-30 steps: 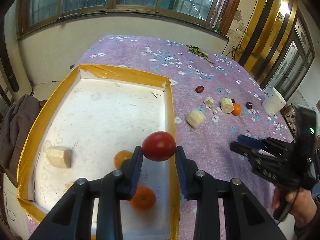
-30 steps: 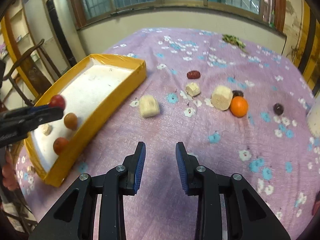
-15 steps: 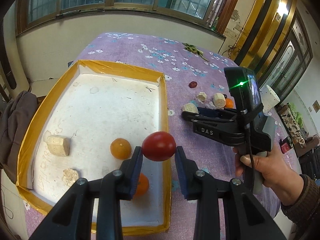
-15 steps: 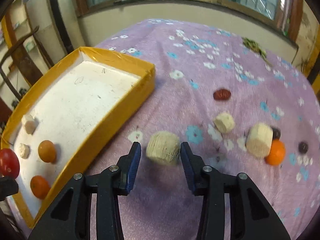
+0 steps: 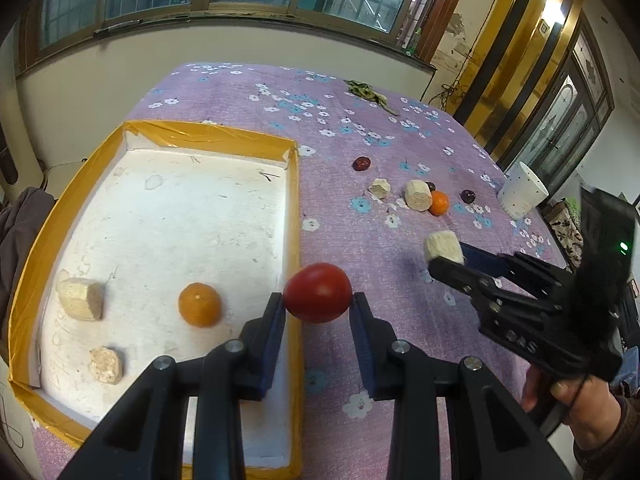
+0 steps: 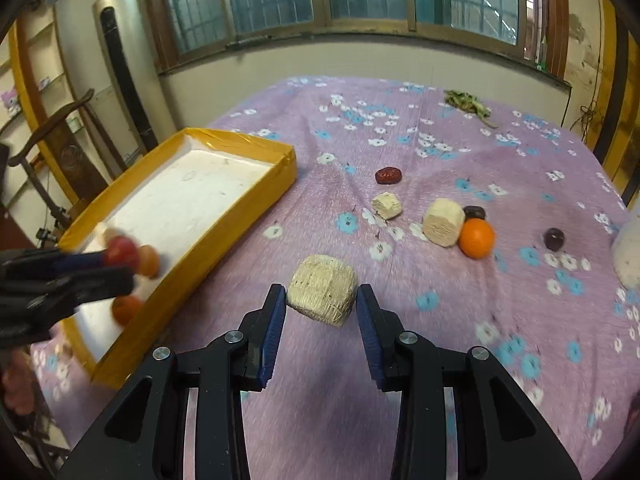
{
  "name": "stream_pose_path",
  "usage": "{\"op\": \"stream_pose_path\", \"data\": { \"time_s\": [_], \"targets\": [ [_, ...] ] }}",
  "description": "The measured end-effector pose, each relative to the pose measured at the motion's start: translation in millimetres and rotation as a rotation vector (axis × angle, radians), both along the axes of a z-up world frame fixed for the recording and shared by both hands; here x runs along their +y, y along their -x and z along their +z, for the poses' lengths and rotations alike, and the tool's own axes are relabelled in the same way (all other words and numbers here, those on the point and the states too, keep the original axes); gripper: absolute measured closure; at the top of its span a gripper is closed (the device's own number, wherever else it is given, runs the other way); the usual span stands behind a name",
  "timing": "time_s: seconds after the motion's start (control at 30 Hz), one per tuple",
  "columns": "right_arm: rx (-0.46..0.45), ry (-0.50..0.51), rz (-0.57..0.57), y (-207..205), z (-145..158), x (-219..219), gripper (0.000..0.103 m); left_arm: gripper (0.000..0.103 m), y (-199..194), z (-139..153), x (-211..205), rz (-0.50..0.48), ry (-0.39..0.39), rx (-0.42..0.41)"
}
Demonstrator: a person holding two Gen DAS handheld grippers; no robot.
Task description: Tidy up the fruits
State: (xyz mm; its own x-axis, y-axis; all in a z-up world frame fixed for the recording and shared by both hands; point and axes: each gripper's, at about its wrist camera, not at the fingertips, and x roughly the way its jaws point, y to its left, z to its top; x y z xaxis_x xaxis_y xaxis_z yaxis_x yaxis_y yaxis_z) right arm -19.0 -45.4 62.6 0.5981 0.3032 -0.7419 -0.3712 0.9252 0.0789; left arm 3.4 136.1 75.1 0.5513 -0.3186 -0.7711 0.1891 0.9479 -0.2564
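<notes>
We were in the middle of putting the fruit away, and each hand had one piece. Our left gripper [image 5: 318, 306] was squeezed nearly closed around a round, shiny red tomato [image 5: 318, 298]. The tomato was up in the air, right over the near side wall of the yellow-edged white foam box [image 5: 294, 216]. Inside the box lay a small round orange fruit [image 5: 199, 305] and two pale, rough cut chunks.

Our right gripper [image 6: 321, 309] was also pinched nearly closed, on a pale, stringy, drum-shaped chunk [image 6: 322, 290]. That chunk hung in the air over the purple flowered cloth on the counter [image 6: 440, 160], a little way out from the box.

More things lay on the cloth, well away from the box: a bright round orange [image 6: 476, 238], two more pale chunks, a dark red wrinkly date [image 6: 388, 175] and two small dark round fruits.

We thought the next move was to bring the tomato a bit further over the white floor of the box, go down low, and then let go gently so it would not roll. The pale chunk needed to cross over the yellow wall next.
</notes>
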Motion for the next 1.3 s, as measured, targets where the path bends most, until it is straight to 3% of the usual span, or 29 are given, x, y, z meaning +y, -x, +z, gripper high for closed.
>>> {"op": "stream_pose_path", "data": {
  "time_s": [0.33, 0.7, 0.97, 1.3],
  "targets": [
    [-0.019, -0.025, 0.033, 7, 15, 21, 0.068, 0.067, -6, 5, 16, 0.030, 0.016, -0.014],
    [-0.009, -0.072, 0.161, -20, 24, 97, 0.068, 0.067, -22, 2, 100, 0.198, -0.037, -0.014],
    [0.057, -0.058, 0.219, -44, -3, 150, 0.068, 0.067, -49, -19, 141, 0.273, -0.074, 0.038],
    [0.129, 0.031, 0.262, -58, -34, 187, 0.068, 0.067, -71, -42, 147, 0.253, -0.092, 0.098]
  ]
}}
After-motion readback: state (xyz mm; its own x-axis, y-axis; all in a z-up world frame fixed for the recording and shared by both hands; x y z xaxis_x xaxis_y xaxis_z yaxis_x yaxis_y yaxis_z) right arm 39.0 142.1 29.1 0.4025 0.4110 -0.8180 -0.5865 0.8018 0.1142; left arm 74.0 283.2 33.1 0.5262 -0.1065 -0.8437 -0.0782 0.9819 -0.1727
